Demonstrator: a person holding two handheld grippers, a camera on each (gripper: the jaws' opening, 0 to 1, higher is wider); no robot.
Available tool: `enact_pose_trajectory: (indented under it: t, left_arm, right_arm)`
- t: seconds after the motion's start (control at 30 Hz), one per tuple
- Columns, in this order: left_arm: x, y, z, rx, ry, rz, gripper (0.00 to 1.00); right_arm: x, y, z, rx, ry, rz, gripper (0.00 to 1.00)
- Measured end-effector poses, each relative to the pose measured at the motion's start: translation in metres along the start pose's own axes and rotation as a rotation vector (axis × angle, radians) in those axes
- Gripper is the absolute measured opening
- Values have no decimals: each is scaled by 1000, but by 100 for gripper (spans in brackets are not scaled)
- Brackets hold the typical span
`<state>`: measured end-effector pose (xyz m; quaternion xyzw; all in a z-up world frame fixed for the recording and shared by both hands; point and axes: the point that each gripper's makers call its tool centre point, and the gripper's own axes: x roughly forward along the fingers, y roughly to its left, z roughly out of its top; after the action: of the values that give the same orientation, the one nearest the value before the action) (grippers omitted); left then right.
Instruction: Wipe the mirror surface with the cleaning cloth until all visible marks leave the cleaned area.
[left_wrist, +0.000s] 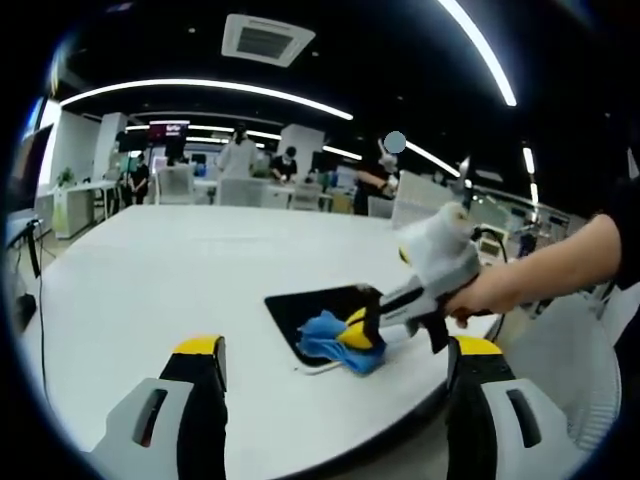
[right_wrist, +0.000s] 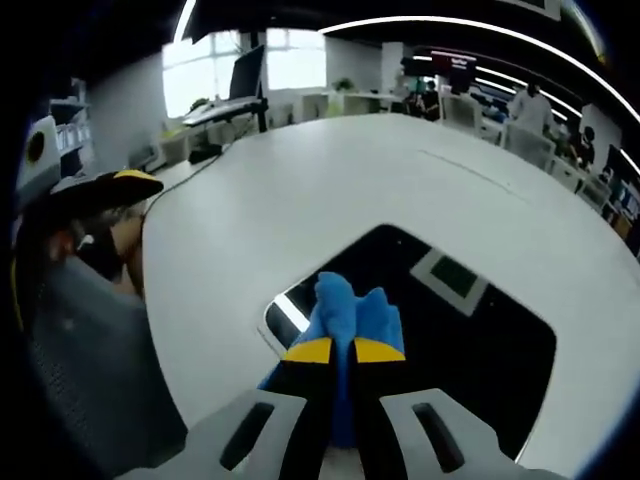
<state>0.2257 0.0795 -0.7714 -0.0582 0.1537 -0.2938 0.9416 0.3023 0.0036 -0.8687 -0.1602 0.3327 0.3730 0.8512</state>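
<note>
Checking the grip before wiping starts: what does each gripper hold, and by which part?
The right gripper pinches the blue cloth by a bunched fold, over the mirror. The left gripper holds nothing, jaws apart.

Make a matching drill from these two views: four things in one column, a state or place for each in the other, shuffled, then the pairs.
1. blue cloth
2. mirror
3. left gripper
4. right gripper

A. lying flat on the white table
B. open, holding nothing
C. clamped between jaws
D. shut, pressing onto the mirror

Pairs: 1-C, 2-A, 3-B, 4-D
</note>
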Motion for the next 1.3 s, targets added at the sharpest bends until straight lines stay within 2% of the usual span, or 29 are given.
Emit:
enact_pose_trajectory:
  t: [0.5, 0.73, 0.93, 1.3]
  left_arm:
    - [0, -1, 0, 0, 2, -4, 91]
    - [0, -1, -1, 0, 6, -5, 91]
    - [0, -1, -1, -1, 9, -3, 90]
    - [0, -1, -1, -1, 11, -6, 90]
  right_arm:
    - [-4, 6, -3, -22, 3, 9, 0]
    - [-3, 6, -3, -59, 12, 28, 0]
    - [-5, 3, -5, -41, -5, 52, 0]
    - [-17, -9, -15, -40, -9, 49, 0]
